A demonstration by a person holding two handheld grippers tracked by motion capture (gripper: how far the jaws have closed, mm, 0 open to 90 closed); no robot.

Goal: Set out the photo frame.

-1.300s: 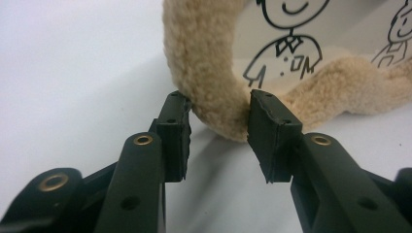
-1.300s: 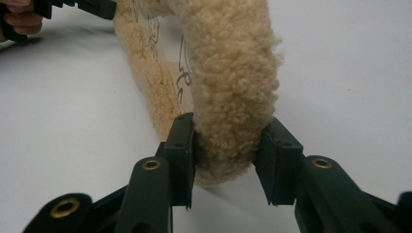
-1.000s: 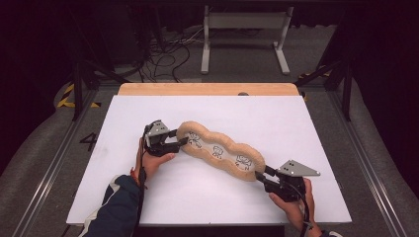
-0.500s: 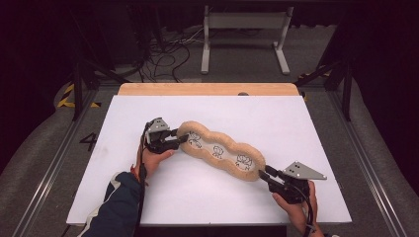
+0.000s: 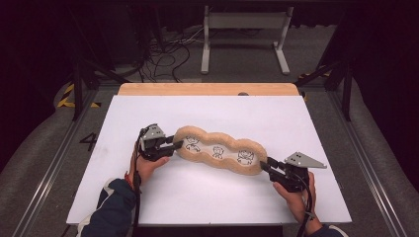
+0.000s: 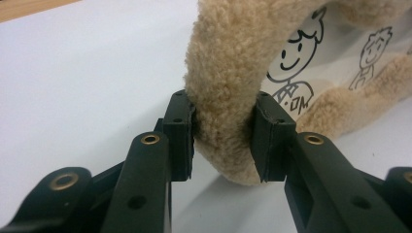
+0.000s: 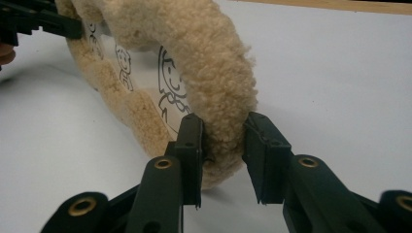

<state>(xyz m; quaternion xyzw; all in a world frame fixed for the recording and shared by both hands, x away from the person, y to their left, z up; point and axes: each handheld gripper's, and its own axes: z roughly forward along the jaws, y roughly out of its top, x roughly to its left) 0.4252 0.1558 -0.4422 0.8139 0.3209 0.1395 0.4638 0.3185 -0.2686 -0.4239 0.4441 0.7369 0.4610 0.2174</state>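
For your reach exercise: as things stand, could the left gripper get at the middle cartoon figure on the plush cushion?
Probably not at once. The left gripper is clamped on the plush cushion at its end rim, so it must let go first. Nothing covers the middle cartoon figure.

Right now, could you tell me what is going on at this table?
A person is handling a long, fluffy tan cushion printed with cartoon figures, using a handheld gripper in each hand. The left gripper is clamped on the fleecy rim at one end, and the right gripper is clamped on the rim at the opposite end. The cushion lies stretched diagonally between them on the white tabletop.
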